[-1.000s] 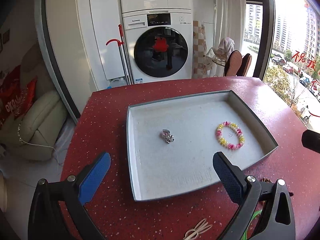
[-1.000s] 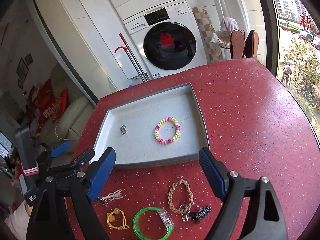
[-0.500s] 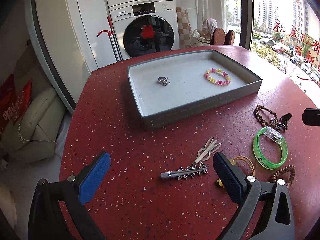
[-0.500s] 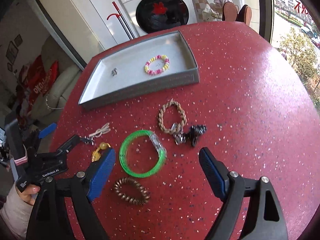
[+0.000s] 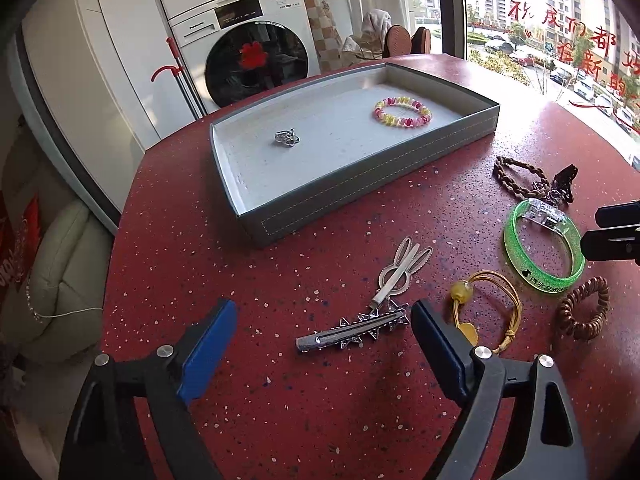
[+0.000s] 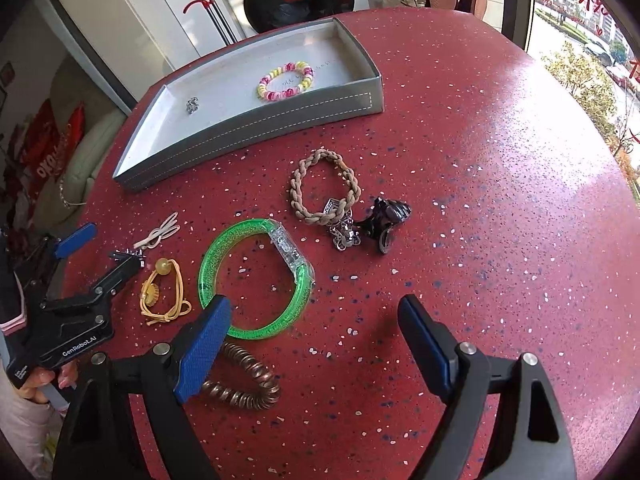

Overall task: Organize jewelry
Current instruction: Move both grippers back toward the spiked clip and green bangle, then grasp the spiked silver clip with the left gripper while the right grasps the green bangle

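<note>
On the red tabletop [image 5: 280, 420] between our wide-open, empty left gripper [image 5: 322, 346] lies the star hair clip [image 5: 354, 330] (right gripper [image 6: 314, 348] also gaping, empty); we'd square up, pinch mid-bar, then carry to tray [image 5: 360, 196].

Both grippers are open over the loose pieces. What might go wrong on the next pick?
1. The star hair clip touches the bunny clip; the left gripper, closing on one, may drag the other.
2. The braided bracelet, its charm and the black claw clip lie bunched together, so one may snag another.
3. The right gripper straddles the green bangle beside the brown coil tie; it may catch both.
</note>
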Action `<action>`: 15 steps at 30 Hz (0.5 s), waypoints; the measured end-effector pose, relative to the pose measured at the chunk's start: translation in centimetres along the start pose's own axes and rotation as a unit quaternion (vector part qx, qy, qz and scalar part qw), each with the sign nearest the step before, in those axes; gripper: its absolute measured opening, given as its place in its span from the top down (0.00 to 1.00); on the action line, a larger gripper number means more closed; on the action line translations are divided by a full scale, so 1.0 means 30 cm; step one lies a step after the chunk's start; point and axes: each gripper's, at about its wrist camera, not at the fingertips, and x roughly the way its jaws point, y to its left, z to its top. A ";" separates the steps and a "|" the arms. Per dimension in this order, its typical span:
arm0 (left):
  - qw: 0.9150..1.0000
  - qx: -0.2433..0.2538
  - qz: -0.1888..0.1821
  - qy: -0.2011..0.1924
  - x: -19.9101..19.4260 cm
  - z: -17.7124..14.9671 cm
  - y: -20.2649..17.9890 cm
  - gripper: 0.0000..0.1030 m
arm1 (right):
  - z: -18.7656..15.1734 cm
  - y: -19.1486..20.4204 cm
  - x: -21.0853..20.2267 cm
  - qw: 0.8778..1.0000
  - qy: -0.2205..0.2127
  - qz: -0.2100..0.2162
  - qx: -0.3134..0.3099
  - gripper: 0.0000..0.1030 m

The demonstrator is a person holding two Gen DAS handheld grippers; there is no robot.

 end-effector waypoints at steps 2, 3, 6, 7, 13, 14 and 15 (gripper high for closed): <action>1.000 0.007 -0.007 0.003 0.004 0.002 -0.002 0.09 | 0.005 0.011 0.015 1.000 0.003 -0.006 -0.003 0.20; 1.000 0.011 -0.012 0.007 0.009 0.003 -0.005 0.10 | 0.007 0.021 0.017 1.000 0.000 -0.014 -0.009 0.21; 1.000 0.024 -0.017 0.010 0.016 0.000 -0.013 0.12 | 0.013 0.055 0.030 0.999 0.000 -0.034 -0.030 0.28; 0.999 0.027 -0.022 0.011 0.017 -0.001 -0.016 0.17 | 0.012 0.066 0.033 0.998 -0.002 -0.040 -0.038 0.31; 0.998 0.045 -0.043 0.012 0.004 -0.008 -0.038 0.36 | 0.001 0.115 0.044 0.992 -0.007 -0.092 -0.085 0.52; 0.998 0.048 -0.045 0.013 0.000 -0.009 -0.042 0.38 | -0.001 0.117 0.042 0.992 -0.008 -0.089 -0.087 0.58; 0.997 0.049 -0.050 0.014 -0.002 -0.009 -0.046 0.46 | -0.001 0.120 0.041 0.992 -0.008 -0.090 -0.090 0.60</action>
